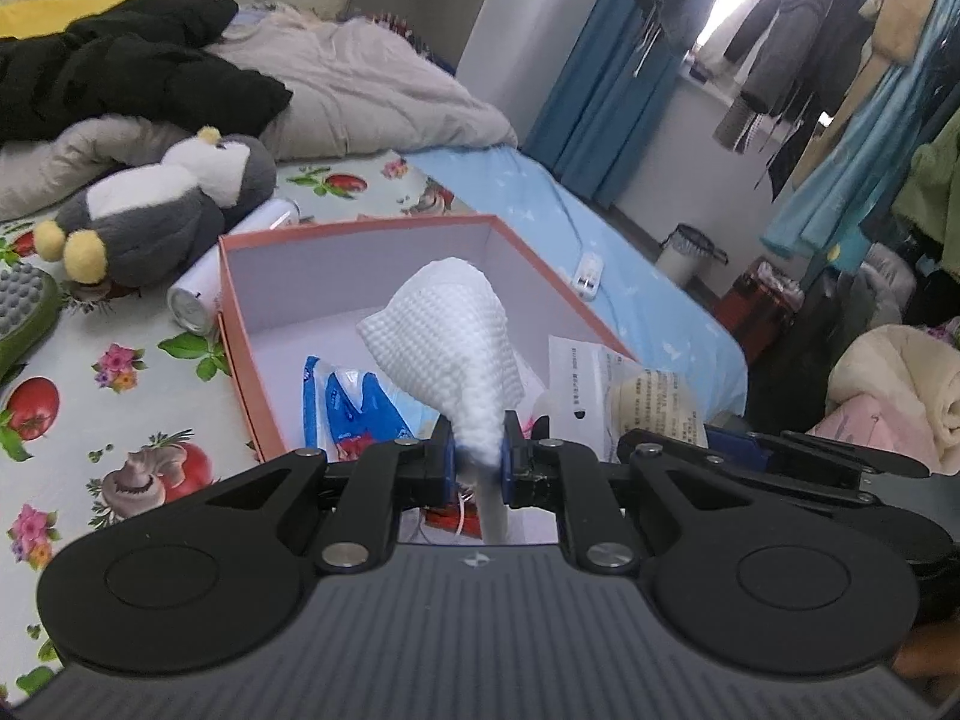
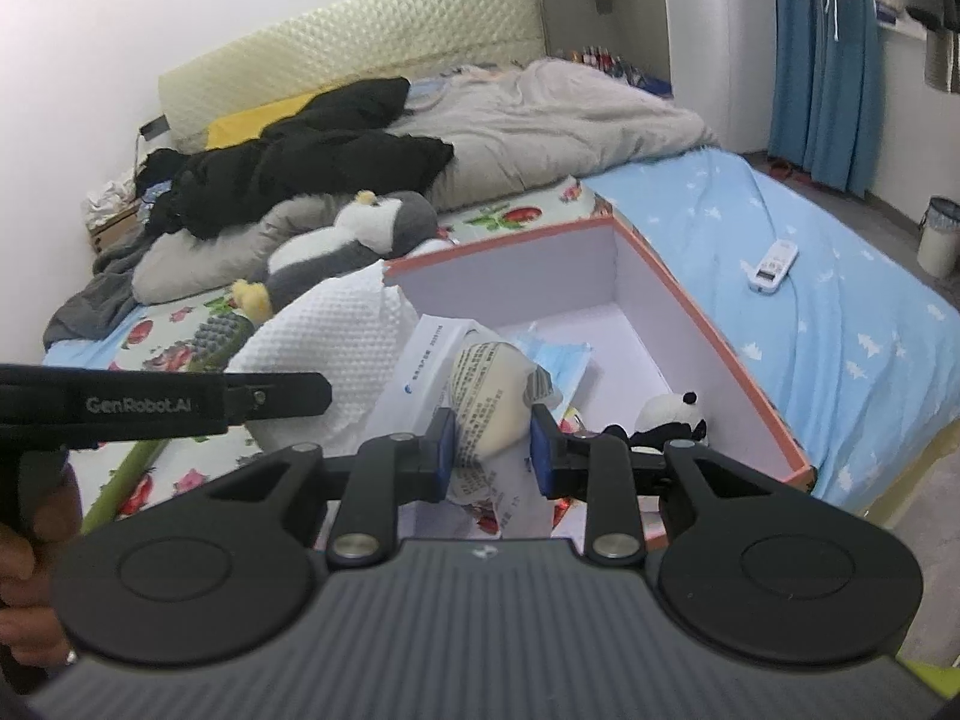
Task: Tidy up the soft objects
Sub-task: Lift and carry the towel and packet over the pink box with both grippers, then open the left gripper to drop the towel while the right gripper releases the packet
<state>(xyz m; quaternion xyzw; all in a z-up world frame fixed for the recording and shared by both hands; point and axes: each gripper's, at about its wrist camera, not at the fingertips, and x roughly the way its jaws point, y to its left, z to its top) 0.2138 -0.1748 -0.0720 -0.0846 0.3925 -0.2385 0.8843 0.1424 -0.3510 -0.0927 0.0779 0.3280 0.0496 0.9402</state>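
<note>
Left gripper [image 1: 476,449] is clamped on a white textured cloth [image 1: 447,336], both blue pads pinching its bunched lower end; the rest of the cloth puffs up ahead of the fingers, over the open box [image 1: 360,276]. The box is orange outside, white inside, and sits on the bed on a fruit-print sheet [image 1: 120,372]. Right gripper [image 2: 492,447] grips a cream packet [image 2: 489,396] with printed text, squeezed between its pads, held over the near end of the box. From the right wrist view the left gripper shows at the left edge as a black arm, with the cloth bulging just past its tip, beside the packet. In the box: a blue-and-white plastic pack [image 1: 351,402], a blue mask [image 2: 555,360], a small panda toy [image 2: 669,417] by the near right wall, and a white carton [image 2: 429,360] just behind the packet. A penguin plush [image 1: 162,210] lies on the sheet just beyond the box's far left corner, with a white can [image 1: 198,294] between them, touching the box wall. A black garment [image 1: 120,72] and grey quilt [image 1: 372,90] are piled further back. A remote [image 2: 771,264] lies on the blue sheet [image 2: 840,312], right of the box.
</note>
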